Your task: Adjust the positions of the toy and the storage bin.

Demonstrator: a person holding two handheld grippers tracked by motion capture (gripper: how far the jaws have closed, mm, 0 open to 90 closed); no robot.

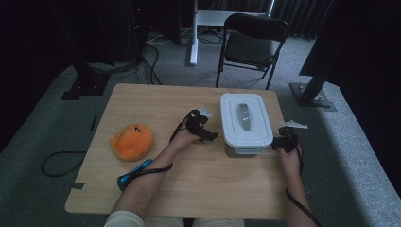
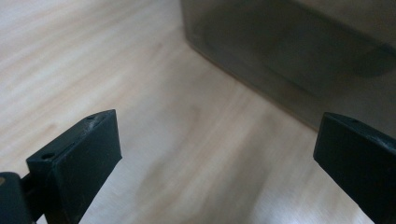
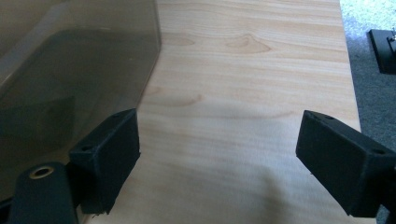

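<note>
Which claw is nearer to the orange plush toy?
Left. The left claw is between the orange plush toy and the box; the right claw is beyond the box.

both forearms come in from six o'clock and angle up toward twelve. the left hand [image 1: 182, 138] holds the left gripper [image 1: 212, 136] pointing toward three o'clock, its jaws spread wide with nothing between them. the right hand [image 1: 289, 158] holds the right gripper [image 1: 275, 142] pointing toward nine o'clock, its jaws likewise wide apart and empty.
</note>
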